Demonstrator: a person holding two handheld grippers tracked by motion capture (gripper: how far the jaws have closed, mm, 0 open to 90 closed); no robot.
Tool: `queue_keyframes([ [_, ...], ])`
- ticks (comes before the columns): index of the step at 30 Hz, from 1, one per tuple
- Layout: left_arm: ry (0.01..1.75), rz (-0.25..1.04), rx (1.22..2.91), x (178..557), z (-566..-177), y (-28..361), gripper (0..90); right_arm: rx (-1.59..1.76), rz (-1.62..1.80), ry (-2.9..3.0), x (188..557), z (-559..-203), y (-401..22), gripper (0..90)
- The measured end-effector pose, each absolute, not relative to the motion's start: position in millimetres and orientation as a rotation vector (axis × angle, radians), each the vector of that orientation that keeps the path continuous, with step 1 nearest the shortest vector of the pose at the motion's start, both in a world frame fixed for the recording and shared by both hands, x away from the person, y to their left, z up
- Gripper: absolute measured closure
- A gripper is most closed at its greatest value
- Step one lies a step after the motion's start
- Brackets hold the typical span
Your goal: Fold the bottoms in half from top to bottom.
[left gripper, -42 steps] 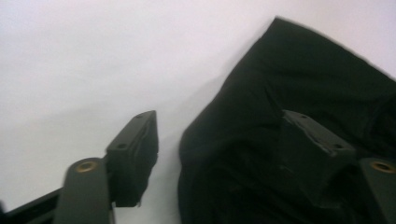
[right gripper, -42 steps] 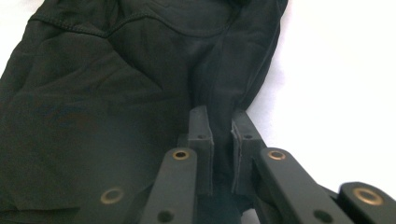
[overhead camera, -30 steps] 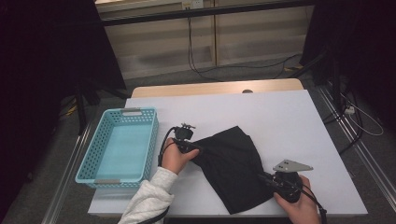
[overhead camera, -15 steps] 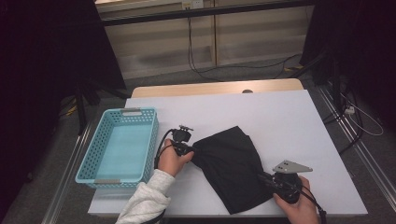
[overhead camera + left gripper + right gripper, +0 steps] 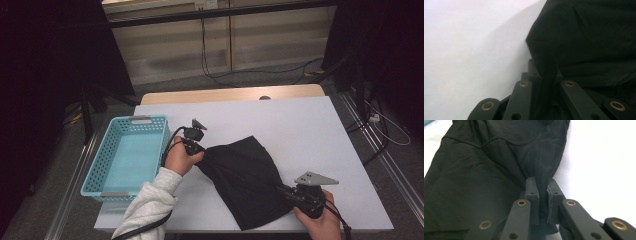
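A black cloth (image 5: 245, 177) lies rumpled on the white table (image 5: 300, 125), stretched between my two grippers. My left gripper (image 5: 202, 152) holds its left corner. In the left gripper view the jaws have just been closing and now pinch a fold of the cloth (image 5: 586, 37) between the pads of the left gripper (image 5: 544, 72). My right gripper (image 5: 287, 192) grips the cloth's near right edge. The right gripper view shows the right gripper (image 5: 542, 192) with its pads pressed on a bunched ridge of the cloth (image 5: 486, 170).
A light blue plastic basket (image 5: 100, 170) stands empty at the table's left edge, close to my left hand. Bare white tabletop extends behind and to the right of the cloth. Cables run across the floor beyond the table.
The left gripper has closed on the cloth's left corner and risen a little with it, which pulls that corner up. The right gripper has stayed still.
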State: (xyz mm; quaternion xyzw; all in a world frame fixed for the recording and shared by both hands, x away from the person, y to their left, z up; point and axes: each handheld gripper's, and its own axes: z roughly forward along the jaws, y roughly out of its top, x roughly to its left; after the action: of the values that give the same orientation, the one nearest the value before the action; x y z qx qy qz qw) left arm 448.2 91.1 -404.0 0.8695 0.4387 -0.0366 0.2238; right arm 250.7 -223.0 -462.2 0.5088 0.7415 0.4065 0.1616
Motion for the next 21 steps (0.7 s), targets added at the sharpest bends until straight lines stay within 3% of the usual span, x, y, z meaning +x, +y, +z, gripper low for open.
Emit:
queue_keyframes([
  [21,1.177,-0.090,2.547,463.5,-355.5,84.6,85.1,1.423,1.203,2.085,255.5,-451.6,-210.9,82.7],
])
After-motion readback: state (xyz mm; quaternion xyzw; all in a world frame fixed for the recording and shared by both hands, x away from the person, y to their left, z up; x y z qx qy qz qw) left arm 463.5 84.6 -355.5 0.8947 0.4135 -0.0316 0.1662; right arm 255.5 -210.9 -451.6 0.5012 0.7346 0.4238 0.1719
